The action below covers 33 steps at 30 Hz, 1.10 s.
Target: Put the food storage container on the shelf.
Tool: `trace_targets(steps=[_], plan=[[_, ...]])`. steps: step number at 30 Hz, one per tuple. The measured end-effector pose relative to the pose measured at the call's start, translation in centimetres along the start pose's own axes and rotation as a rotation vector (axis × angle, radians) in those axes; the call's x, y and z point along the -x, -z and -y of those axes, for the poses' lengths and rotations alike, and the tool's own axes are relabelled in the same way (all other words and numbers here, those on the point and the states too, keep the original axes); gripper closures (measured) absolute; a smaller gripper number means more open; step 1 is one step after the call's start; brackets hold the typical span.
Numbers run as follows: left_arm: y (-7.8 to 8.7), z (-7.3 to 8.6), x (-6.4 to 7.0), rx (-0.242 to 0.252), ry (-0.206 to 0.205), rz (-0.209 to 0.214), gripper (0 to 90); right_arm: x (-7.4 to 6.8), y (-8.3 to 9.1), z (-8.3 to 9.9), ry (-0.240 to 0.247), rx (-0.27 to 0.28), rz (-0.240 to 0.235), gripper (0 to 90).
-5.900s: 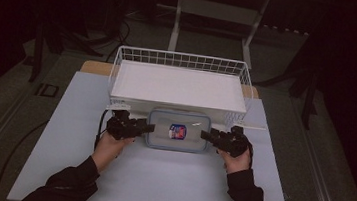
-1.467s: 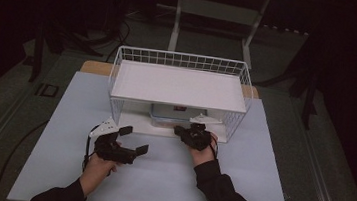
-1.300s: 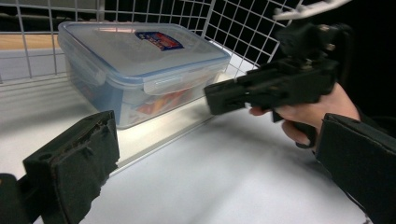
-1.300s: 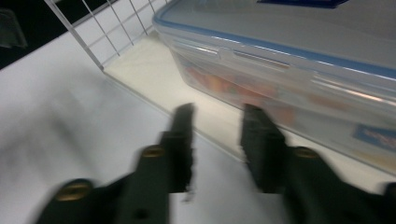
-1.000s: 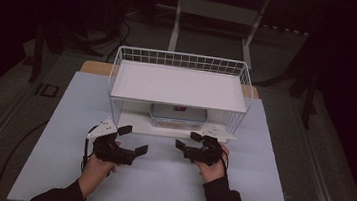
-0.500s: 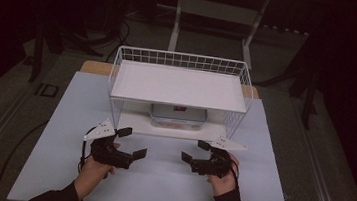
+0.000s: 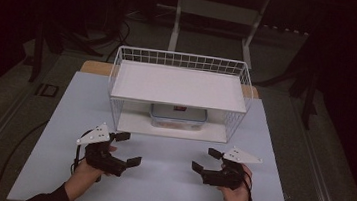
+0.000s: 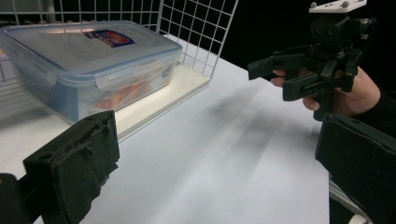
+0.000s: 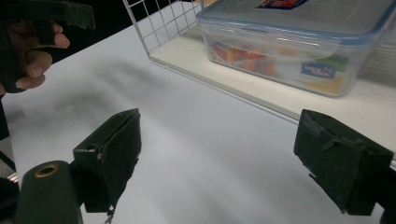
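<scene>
A clear lidded food container (image 7: 177,118) with colourful contents stands on the lower shelf of a white wire rack (image 7: 183,61), under its upper board. In the left gripper view the container (image 8: 88,60) is ahead to the left; in the right gripper view it (image 9: 299,42) sits at the upper right. My left gripper (image 7: 127,149) rests open on the table in front of the rack's left end, and nothing lies between its jaws (image 8: 217,177). My right gripper (image 7: 205,159) is open and empty before the rack's right end, jaws wide (image 9: 233,158). The two grippers face each other.
The rack stands at the far middle of a pale table mat (image 7: 167,185), and its upper board (image 7: 180,85) is bare. A wooden table edge (image 7: 94,66) shows behind the rack. Dark floor with cables and stands surrounds the table.
The container, earlier held between both grippers in front of the rack, now sits on the lower shelf. Both grippers have let go and drawn back toward the near edge, the right one moving rightward.
</scene>
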<state>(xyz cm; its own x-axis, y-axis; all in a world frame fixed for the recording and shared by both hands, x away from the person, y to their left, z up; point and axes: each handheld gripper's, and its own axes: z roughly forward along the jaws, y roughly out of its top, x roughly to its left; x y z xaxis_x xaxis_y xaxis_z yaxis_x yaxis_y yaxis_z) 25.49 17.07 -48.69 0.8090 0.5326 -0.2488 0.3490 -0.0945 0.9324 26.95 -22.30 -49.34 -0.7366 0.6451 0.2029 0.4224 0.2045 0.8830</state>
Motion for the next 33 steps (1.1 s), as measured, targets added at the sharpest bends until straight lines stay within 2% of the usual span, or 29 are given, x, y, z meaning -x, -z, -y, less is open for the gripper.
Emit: trace_targets(steps=[4,9,16,26,28,30,33], plan=[[0.9,0.1,0.0,0.008,-0.005,-0.013,0.0,0.1,1.0,0.5,-0.006,0.003,-0.002,14.7],[1.8,0.4,-0.1,0.009,0.005,-0.015,0.0,0.2,2.0,1.0,0.010,0.008,0.007,14.6],[2.7,1.2,0.2,-0.042,-0.001,0.002,0.0,0.4,3.8,2.0,0.019,0.021,0.021,14.6],[2.8,2.0,0.5,-0.055,0.011,0.021,0.0,0.7,5.1,3.0,0.037,0.000,0.026,14.6],[2.7,2.1,0.5,-0.062,0.012,0.025,0.0,0.7,5.2,3.0,0.042,0.002,0.027,14.6],[2.4,2.3,0.6,-0.078,0.001,0.028,0.0,0.8,5.1,3.3,0.072,-0.007,0.040,15.0],[2.3,2.4,0.7,-0.081,-0.006,0.027,0.0,1.0,4.8,3.4,0.076,-0.024,0.032,15.1]])
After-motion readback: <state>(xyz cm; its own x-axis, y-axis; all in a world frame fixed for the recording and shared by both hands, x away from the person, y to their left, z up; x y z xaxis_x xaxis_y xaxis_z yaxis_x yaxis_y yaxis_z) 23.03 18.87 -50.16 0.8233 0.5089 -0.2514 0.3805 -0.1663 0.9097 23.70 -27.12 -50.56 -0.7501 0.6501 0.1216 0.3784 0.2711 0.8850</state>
